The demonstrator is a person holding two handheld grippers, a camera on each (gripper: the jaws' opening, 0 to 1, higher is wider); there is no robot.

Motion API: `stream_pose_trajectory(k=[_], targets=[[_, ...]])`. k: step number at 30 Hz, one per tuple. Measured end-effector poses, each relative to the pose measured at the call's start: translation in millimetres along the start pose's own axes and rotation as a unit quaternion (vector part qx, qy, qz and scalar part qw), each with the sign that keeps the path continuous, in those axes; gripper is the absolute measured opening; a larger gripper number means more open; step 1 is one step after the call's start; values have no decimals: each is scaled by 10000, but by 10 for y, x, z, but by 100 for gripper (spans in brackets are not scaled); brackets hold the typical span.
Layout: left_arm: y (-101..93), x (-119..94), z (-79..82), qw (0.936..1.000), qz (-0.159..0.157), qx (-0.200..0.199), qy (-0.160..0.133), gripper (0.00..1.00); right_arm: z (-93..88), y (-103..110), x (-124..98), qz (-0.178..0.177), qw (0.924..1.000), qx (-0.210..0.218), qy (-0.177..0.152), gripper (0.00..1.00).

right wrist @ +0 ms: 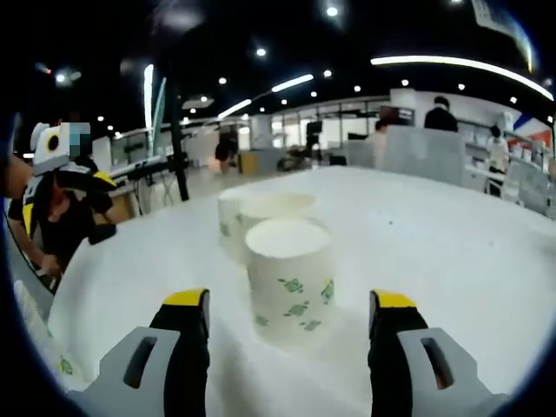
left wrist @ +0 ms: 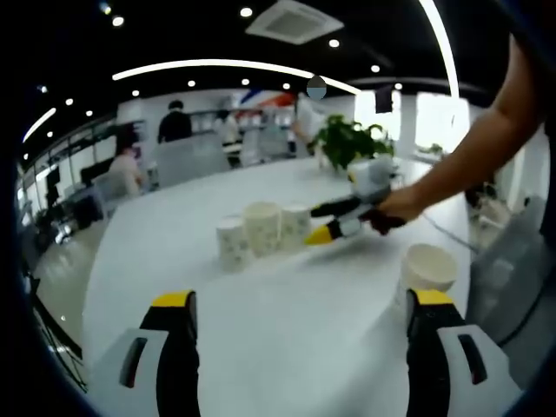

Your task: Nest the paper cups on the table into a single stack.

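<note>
Paper cups: four counted in the left gripper view. Three stand upright in a tight cluster (left wrist: 262, 231) mid-worktop, touching or nearly so; a fourth cup (left wrist: 426, 269) stands apart, near the worktop's edge, just beyond that view's right jaw.
Cup look: white paper, open mouths up, small green leaf prints on the walls (clearest in the right gripper view).
Nearest cup: in the right gripper view one cup (right wrist: 290, 280) stands just ahead of the jaws, between their lines, untouched; two more (right wrist: 261, 214) sit close behind it.
Right gripper (right wrist: 292, 314): jaws apart, yellow tips either side of the nearest cup, nothing clamped. In the left gripper view it (left wrist: 318, 222) comes in from the right, held by a person's hand (left wrist: 395, 207), tips at the cluster.
Left gripper (left wrist: 300, 311): jaws wide apart over bare worktop, holding nothing.
Worktop (left wrist: 295, 339): white, broad, rounded.
Plant (left wrist: 349, 141): one leafy green one at the far side of the worktop.
People: several in the office background (standing or seated).
</note>
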State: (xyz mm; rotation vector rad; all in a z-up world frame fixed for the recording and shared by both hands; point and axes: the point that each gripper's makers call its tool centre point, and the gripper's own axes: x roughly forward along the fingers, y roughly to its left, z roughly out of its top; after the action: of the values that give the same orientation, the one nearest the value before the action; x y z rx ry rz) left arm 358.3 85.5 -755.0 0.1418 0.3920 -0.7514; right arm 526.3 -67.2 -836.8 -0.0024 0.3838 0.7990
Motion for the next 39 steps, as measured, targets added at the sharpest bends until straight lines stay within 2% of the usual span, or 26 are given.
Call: stream_pose_trajectory(k=[1, 3, 9, 12, 14, 18, 30, 39], targets=[[-2, 1, -8, 10000, -3, -2, 7, 98, 18, -10, 20, -18, 9998, -172, -12, 72], [0, -1, -12, 10000, 5, -20, 18, 98, 21, -6, 64, -9, 9997, -247, 25, 71], [31, -4, -4, 10000, 51, -72, -16, 98, -6, -59, 169, -164, 9997, -125, 159, 56], [20, 0, -12, 10000, 39, -73, -6, 98, -74, -31, 170, -124, 9992, -181, 321, 51], [24, -1, -21, 10000, 51, -75, 0, 97, -130, -15, 169, -65, 9988, -168, 451, 43], [36, -4, -29, 9999, 90, -122, -4, 97, -133, -33, 159, -83, 9991, -78, 409, 41], [27, -6, 25, 10000, 76, -50, -16, 97, -92, -2, 61, -161, 9990, -208, 370, 39], [31, -12, 111, 9999, 78, 10, -88, 97, 97, -32, -54, -142, 9995, -80, 259, 40]])
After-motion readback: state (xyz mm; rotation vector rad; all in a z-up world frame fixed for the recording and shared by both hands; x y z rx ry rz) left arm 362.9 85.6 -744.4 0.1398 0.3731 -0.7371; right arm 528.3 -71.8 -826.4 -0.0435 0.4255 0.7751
